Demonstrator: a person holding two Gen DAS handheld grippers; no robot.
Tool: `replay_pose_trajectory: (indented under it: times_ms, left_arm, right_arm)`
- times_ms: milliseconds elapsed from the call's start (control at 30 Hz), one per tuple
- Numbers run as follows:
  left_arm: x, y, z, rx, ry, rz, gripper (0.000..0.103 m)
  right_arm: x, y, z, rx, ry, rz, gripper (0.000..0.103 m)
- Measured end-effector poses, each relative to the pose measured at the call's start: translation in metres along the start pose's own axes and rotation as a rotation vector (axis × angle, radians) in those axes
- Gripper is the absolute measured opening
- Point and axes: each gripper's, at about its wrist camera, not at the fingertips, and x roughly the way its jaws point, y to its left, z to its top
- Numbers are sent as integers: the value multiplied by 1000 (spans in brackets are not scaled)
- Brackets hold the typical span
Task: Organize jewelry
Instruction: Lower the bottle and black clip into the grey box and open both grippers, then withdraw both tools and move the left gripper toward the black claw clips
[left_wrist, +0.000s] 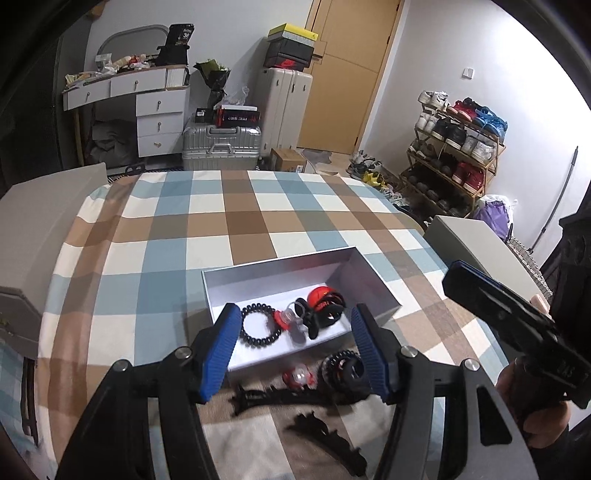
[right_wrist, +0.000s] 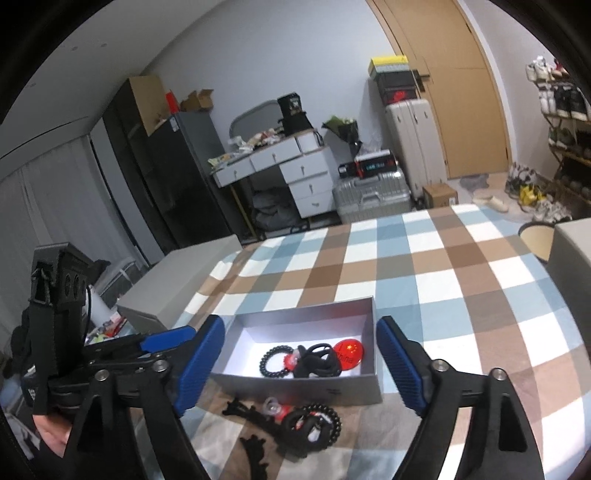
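Your left gripper (left_wrist: 295, 343) hangs over the near end of the box (left_wrist: 280, 267), jaws spread wide with nothing between the blue pads (left_wrist: 221, 350). Your right gripper (right_wrist: 301, 363) is equally wide and empty, aimed at the same box (right_wrist: 306, 382) from the other side; in the left wrist view it shows at 3 o'clock (left_wrist: 458, 275), and there you cannot tell its gap.

The box sits on the checked cloth (left_wrist: 229, 221), open on top. Inside, a black coil band (left_wrist: 256, 326) lies at 9 o'clock, a tangle of black ties (left_wrist: 325, 317) at the centre, and a red badge (left_wrist: 321, 295) at 1 o'clock, touching the ties. A small red-and-clear piece (left_wrist: 286, 317) rests between the coil band and the ties.

Outside the box, just beside its near wall at 6 o'clock, more pieces lie on the cloth: a second coil band (right_wrist: 325, 424) looped with a black ring (right_wrist: 295, 422), a red-and-clear charm (left_wrist: 299, 376), and two black claw clips (left_wrist: 258, 397), the nearer one (left_wrist: 328, 439) closest to you. In the right wrist view these sit between your pads (right_wrist: 201, 365), below the box.

Grey chairs (left_wrist: 44, 229) flank the table at 9 and 3 o'clock.
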Motion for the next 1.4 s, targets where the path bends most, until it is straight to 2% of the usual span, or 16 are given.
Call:
replay_pose_trajectory:
  times_ms: [100, 200, 300, 400, 533, 733, 833, 1000, 1133, 1300, 1400]
  left_arm:
    - [-6, -5, -4, 6, -8, 15, 58]
    - [-14, -12, -9, 22, -24, 39, 65]
    - [-19, -16, -16, 32, -30, 61, 74]
    - [-21, -20, -27, 40, -14, 96, 75]
    - [-21, -21, -42, 15, 12, 133, 84]
    - [-15, -22, -67, -5, 63, 165, 84]
    - [-9, -22, -79, -8, 113, 101, 84]
    - [5, -27, -91, -12, 188, 60, 84]
    - [18, -29, -95, -24, 236, 78, 84]
    - [29, -32, -97, -36, 260, 80, 84]
    - [36, -36, -95, -2, 285, 95, 84]
  right_arm:
    - [-14, 5, -4, -4, -25, 1, 95]
    - [-30, 7, -11, 5, -51, -3, 103]
    - [-38, 9, -18, 4, -49, -13, 103]
    - [-44, 9, -27, 5, -40, -24, 103]
    - [-55, 10, -44, -1, -42, -51, 103]
    - [-70, 7, -70, -29, -53, -124, 103]
    - [-72, 1, -81, -21, -54, -150, 103]
    - [-65, -14, -93, 35, 16, -161, 103]
    - [-60, -18, -102, 44, 61, -176, 103]
    - [-57, -26, -109, 104, 110, -102, 103]
    - [-56, -27, -111, 121, 121, -87, 103]
